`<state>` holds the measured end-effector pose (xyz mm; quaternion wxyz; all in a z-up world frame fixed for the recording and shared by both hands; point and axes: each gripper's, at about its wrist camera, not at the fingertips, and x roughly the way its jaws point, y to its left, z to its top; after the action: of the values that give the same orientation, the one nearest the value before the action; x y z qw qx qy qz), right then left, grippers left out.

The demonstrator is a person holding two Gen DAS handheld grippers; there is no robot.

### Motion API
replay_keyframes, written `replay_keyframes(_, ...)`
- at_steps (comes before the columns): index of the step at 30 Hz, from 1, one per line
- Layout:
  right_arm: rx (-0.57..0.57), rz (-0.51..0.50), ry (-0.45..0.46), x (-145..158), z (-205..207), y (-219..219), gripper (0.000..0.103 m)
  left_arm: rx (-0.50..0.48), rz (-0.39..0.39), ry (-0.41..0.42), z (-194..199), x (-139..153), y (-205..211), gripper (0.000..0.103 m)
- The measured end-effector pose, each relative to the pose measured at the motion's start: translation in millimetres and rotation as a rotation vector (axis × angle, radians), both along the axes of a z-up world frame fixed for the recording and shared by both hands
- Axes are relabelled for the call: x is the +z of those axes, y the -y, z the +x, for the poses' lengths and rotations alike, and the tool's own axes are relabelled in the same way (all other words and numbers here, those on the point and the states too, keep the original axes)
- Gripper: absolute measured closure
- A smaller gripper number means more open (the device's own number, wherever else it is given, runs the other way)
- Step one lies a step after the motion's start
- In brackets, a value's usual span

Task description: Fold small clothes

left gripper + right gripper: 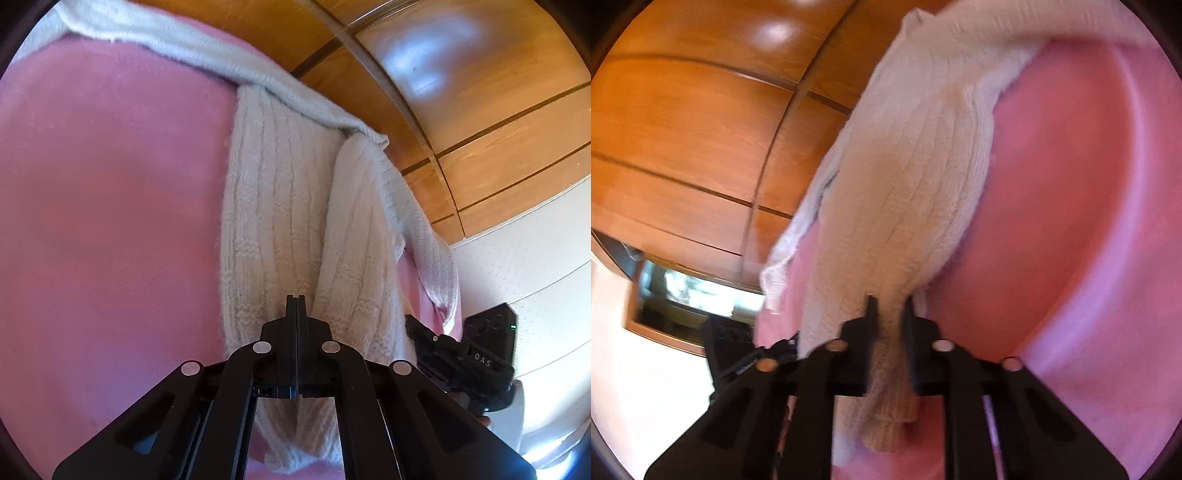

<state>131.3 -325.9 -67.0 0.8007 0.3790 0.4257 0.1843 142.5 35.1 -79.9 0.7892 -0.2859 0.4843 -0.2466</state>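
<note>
Now both tools — left tool (296, 301), right tool (889, 308) — pinch the sweater (280, 192) edges.

Cream ribbed-knit sweater (280, 206), fuzzy wool-like cloth, pink matt fleecy blanket (110, 206), glossy varnished wooden cabinet (480, 92), matt black plastic grippers.
</note>
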Motion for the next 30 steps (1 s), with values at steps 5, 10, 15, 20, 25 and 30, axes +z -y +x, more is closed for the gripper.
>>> replay_keyframes(5,-0.028,-0.114,0.107,53.1,-32.2,16.0,0.098,0.049,-0.024,0.113,-13.1,50.1,-34.4,0.103)
replay_keyframes(10,-0.060,-0.212,0.227,115.9,-71.3,44.4,0.103,0.065,0.011,0.246,-44.2,111.1,-82.0,0.103)
replay_keyframes(15,-0.141,-0.273,0.176,119.6,-81.7,74.6,0.103,0.083,0.095,0.182,-49.1,89.0,-81.6,0.100)
replay_keyframes(20,-0.113,-0.212,0.093,76.8,-92.1,79.7,0.077,0.117,0.012,0.042,-48.7,25.8,-66.6,0.065)
replay_keyframes(25,-0.071,-0.156,0.057,41.5,-83.3,59.6,0.061,0.066,-0.031,-0.026,-46.4,-5.1,-31.4,0.065)
replay_keyframes(30,-0.054,-0.144,0.051,16.9,-48.9,36.8,0.061,0.036,-0.047,-0.017,-40.8,-13.3,-6.3,0.065)
